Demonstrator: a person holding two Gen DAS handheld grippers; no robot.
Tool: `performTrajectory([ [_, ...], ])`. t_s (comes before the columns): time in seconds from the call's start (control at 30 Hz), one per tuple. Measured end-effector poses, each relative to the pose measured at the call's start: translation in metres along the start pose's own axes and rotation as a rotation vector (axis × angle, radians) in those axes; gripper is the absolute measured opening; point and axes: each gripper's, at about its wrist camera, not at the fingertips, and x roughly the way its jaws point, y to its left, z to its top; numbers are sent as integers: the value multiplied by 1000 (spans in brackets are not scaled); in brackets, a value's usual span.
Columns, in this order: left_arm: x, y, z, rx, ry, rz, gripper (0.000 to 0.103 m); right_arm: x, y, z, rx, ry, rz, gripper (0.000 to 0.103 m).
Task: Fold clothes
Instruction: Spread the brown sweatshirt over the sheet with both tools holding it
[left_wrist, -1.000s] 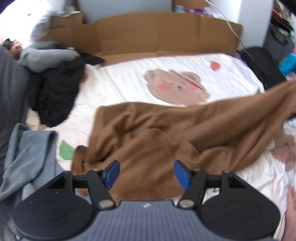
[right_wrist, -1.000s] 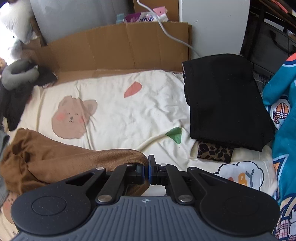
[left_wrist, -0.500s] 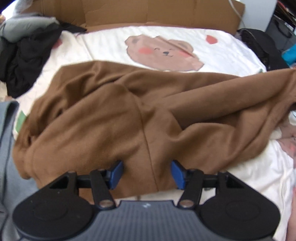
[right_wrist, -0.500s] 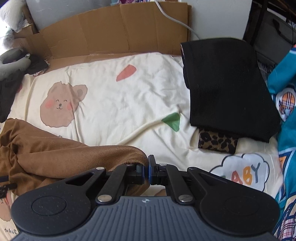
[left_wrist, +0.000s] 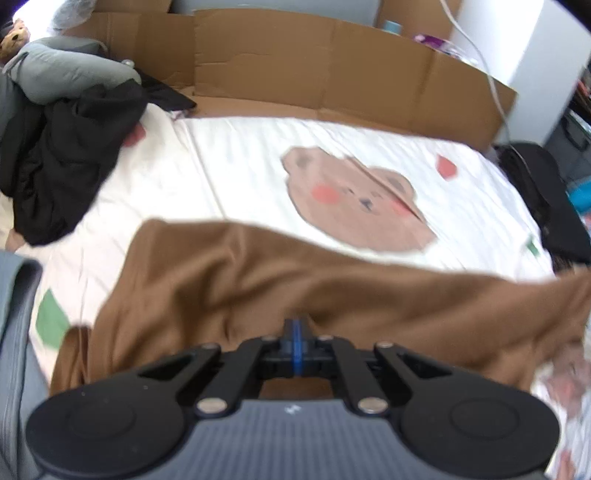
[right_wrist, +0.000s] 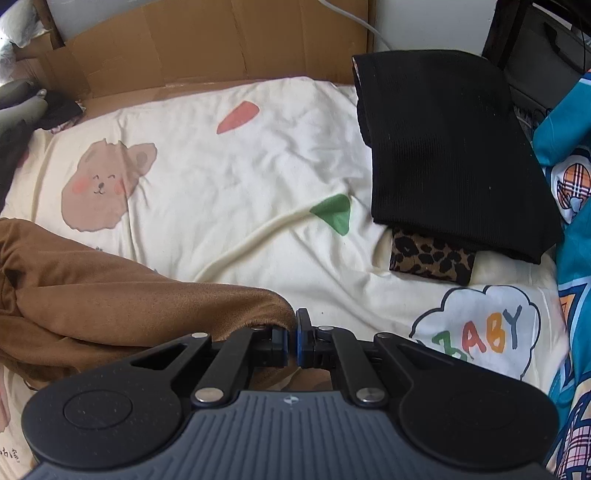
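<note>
Left gripper (left_wrist: 296, 326) pinched closed on brown garment (left_wrist: 258, 280); view blurred. Right gripper (right_wrist: 292, 334) clamps same cloth edge; pinch point partly hidden. Garment's far end cut off.

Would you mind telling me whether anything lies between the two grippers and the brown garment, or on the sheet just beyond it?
Nothing visible does. The left gripper and right gripper are each shut on the brown garment. Beyond it the cream sheet is bare; the folded black garment lies off to the right.
</note>
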Motion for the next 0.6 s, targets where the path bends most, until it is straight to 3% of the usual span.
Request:
performTrajectory([
  [0.2,4,-2,16,22,0,-24,2,-1,2,1,-17,-2,-7,2],
  [0.33,-15,-9,4,103,6,-34,7,-2,3,2,-19,-2,-8,2],
  [0.43,-27,-14,-6,163,-4,-28,8,-1,5,0,-31,2,-11,3],
  [0.6,-49,-25,-25,251,3,-78,8,-4,5,-1,-25,-5,-7,3],
])
